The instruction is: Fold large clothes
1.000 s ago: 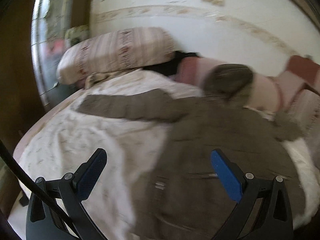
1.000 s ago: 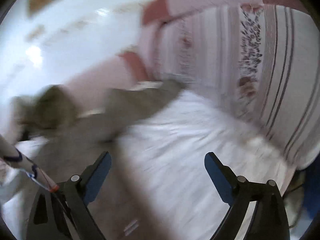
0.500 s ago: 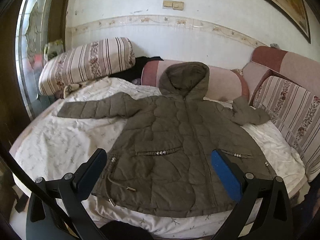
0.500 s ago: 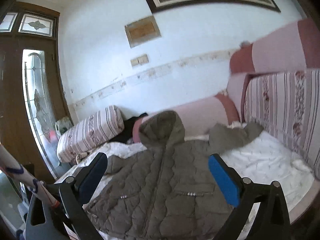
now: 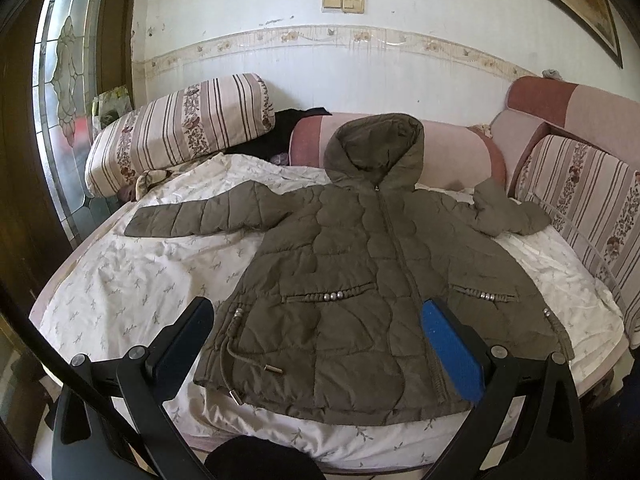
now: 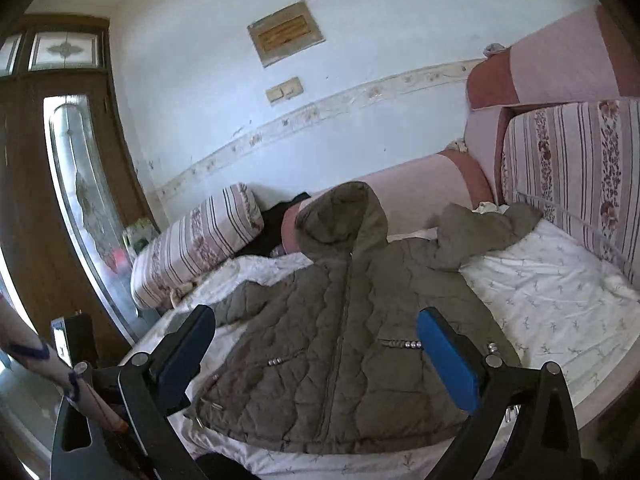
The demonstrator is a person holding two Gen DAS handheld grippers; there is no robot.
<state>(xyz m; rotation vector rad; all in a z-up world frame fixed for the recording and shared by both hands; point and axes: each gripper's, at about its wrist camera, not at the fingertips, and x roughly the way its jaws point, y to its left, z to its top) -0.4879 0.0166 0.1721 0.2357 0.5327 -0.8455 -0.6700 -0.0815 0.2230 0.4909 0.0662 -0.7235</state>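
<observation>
An olive quilted hooded jacket (image 5: pixel 352 280) (image 6: pixel 340 340) lies front up and zipped on a white printed bedsheet (image 5: pixel 132 280) (image 6: pixel 552 292). Its hood rests against a pink bolster; one sleeve stretches out flat to the left, the other is bunched up at the right. My left gripper (image 5: pixel 316 328) hovers open in front of the jacket's hem, nothing between its blue pads. In its own view my right gripper (image 6: pixel 316 340) is also held back from the hem, jaws wide open and empty.
A striped floral pillow (image 5: pixel 180 128) lies at the bed's far left with a dark garment (image 5: pixel 288 132) beside it. A pink bolster (image 5: pixel 452 152) and striped back cushions (image 5: pixel 580 196) line the back and right. A wooden door with glass (image 6: pixel 80 200) stands left.
Both views have pulled back and steadied: a second ago they were close over the jacket and blurred, now the whole jacket shows. The right view has tilted up, showing the wall.
</observation>
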